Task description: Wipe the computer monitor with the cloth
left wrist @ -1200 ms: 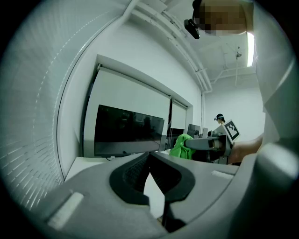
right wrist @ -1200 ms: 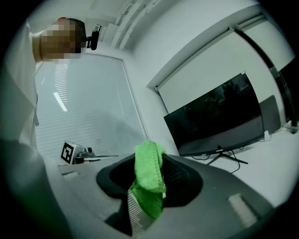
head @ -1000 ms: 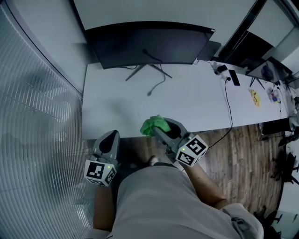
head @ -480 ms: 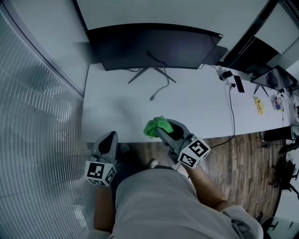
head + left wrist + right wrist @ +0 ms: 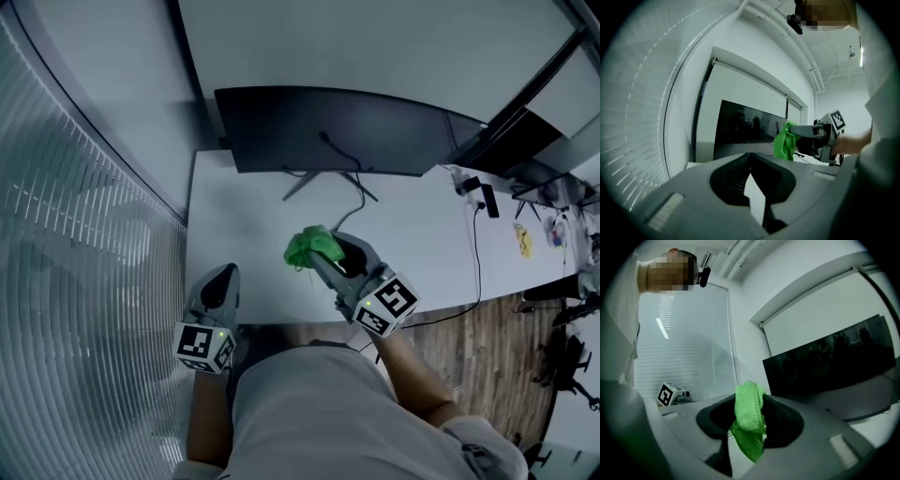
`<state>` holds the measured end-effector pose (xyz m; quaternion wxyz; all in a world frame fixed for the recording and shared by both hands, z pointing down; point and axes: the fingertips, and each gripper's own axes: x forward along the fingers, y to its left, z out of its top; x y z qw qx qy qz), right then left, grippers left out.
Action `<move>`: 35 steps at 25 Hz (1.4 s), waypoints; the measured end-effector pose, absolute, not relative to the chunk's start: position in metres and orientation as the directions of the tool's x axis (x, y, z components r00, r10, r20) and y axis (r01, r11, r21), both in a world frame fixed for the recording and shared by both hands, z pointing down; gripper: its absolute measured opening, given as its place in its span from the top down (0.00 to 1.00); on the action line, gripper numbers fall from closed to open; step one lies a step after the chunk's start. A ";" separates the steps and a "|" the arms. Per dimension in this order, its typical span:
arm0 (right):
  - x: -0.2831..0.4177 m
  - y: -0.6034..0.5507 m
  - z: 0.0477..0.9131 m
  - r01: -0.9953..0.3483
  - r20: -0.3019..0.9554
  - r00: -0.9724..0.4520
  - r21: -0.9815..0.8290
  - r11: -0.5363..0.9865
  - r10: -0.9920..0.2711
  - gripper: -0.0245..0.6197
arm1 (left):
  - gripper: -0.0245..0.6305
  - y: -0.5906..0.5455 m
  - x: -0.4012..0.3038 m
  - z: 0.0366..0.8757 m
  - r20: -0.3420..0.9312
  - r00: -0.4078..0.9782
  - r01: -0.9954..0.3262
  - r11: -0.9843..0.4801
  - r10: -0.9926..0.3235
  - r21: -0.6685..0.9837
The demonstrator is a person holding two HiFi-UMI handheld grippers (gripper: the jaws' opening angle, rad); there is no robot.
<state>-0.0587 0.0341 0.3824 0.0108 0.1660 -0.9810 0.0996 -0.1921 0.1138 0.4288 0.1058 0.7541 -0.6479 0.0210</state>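
A wide, dark curved monitor stands on its splayed stand at the back of a white desk; it also fills the right of the right gripper view as a black screen. My right gripper is shut on a bright green cloth, held above the desk in front of the monitor and apart from it. The cloth hangs folded between the jaws. My left gripper sits low at the desk's front left edge, shut and empty. The left gripper view shows the monitor and cloth.
A wall of ribbed blinds curves along the left. A loose cable trails from the monitor stand. Small dark devices and a black cable lie at the desk's right, with more screens beyond. Wood floor lies right.
The view has shifted so the monitor and desk sit nearer. My right gripper with the cloth now hangs over the desk rather than at its front edge. The left gripper stays low.
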 end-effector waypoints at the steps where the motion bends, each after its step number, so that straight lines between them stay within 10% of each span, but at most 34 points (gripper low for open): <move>1: -0.073 0.027 0.376 -0.331 0.049 -0.944 -0.186 0.925 -0.328 0.72 | 0.95 0.108 -0.203 0.426 0.165 0.167 -0.980 -0.145 -0.972 0.138; 14: -0.221 -0.033 0.302 -0.380 -0.051 -0.924 0.004 0.925 -0.379 0.72 | 0.95 0.069 -0.307 0.423 0.152 0.227 -0.972 -0.216 -0.962 0.090; 35: -0.276 -0.123 0.206 -0.407 -0.119 -0.912 0.161 0.899 -0.392 0.71 | 0.95 0.047 -0.320 0.394 0.119 0.136 -0.988 -0.125 -0.984 0.093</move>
